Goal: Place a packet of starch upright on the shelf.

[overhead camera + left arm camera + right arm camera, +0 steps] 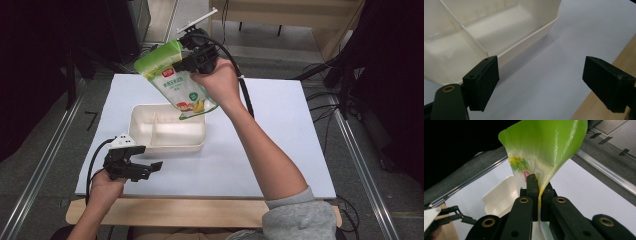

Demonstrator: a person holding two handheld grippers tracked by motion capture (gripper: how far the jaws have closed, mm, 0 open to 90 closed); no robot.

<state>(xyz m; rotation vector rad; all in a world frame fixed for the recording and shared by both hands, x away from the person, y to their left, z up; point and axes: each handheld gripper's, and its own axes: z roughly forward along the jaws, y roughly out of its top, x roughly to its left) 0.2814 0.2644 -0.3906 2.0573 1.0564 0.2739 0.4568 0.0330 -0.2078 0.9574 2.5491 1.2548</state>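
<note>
Pouch point(172, 75) sits top centre of the high view, pinched in our right gripper point(192, 59) above the cream tray point(170, 146). Left gripper point(145, 167), jaws spread and empty, waits lower left. We reckon next is lowering it into a compartment, then letting go.

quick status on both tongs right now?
Left tongs: open, holding nothing, beside the cream container.
Right tongs: shut on the green pouch, held above the container.
</note>
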